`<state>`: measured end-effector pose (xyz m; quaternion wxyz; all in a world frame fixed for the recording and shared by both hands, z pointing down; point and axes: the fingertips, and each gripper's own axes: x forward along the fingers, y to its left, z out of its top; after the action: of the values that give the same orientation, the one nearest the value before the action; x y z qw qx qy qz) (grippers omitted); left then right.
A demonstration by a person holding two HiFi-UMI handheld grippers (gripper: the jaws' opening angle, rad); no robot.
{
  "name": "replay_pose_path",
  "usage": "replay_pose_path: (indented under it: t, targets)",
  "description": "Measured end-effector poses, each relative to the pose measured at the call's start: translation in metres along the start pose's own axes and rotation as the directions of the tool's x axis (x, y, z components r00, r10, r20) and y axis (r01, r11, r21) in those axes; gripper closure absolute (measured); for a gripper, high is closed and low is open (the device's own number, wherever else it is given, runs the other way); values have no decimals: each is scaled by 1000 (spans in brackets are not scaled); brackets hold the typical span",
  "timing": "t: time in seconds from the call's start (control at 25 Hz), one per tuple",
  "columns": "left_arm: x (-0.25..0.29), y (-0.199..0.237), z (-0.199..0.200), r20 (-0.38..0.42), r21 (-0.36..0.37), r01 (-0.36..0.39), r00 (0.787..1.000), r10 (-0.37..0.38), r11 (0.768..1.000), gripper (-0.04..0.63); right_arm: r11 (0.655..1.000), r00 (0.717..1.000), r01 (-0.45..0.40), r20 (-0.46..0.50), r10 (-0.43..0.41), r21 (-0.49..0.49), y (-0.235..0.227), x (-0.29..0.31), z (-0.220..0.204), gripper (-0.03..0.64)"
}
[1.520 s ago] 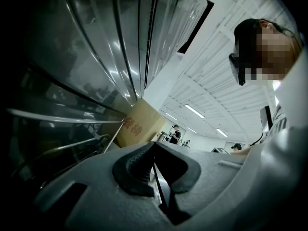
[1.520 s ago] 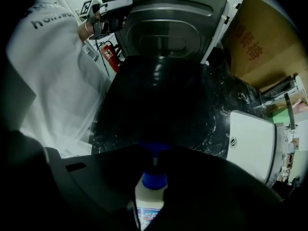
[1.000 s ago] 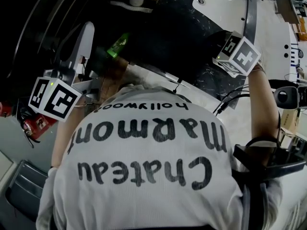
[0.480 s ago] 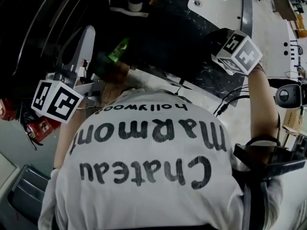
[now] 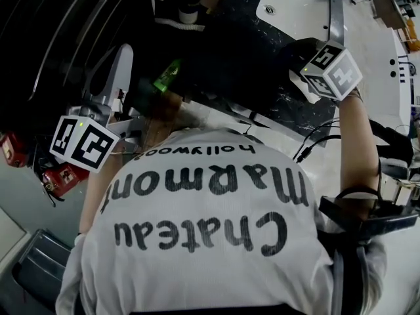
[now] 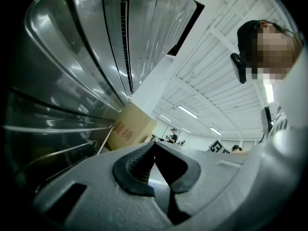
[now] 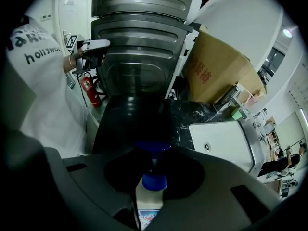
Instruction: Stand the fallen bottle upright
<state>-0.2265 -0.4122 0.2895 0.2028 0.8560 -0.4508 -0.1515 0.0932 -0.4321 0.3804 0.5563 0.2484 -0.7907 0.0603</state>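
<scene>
- A white cotton shirt with dark lettering (image 5: 203, 241) fills the near part of the head view and screens most of the work in front of the person.
- The right gripper (image 7: 153, 166) has its jaws drawn narrow onto a white plastic bottle with a blue screw cap (image 7: 147, 202). The pads press its body just below the neck. I judge that a hold this high on the bottle gives good control over its tilt.
- The bottle lies along the gripper's own line, with its cap end away from the camera. It points toward a dark glossy surface (image 7: 130, 124), which mirrors the cap as a blue smear. I cannot tell whether cap and surface touch. The bottle is gripped but not yet standing on its base.
- The left gripper (image 6: 155, 150) has its jaws together at the tips with nothing between them. It sits off to the side by a grey ribbed metal housing (image 6: 72, 71), probably parked clear of the work.
- Further off is a black speckled counter (image 7: 192, 110) with a flat white panel (image 7: 226, 141) beside it. The bare counter looks the likely place to set the bottle down.
- Farthest away, a brown cardboard box with red print (image 7: 216, 73) rests against the housing. A red fire extinguisher (image 7: 89, 91) stands low at the left.
</scene>
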Motion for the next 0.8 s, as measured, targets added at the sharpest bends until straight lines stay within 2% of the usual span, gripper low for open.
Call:
replay_pose_path:
  t: [0.44,0.8]
  targets:
    - [-1,1,-2,-12,8,-4,1000,4,1000,580,993,989,31,138,-47,116,-17,-16,16,534]
    - [-3,6,-2,-13,11,-11,1000,11,1000,580,972,962,69,242,-124,226,-30,-32,23,534]
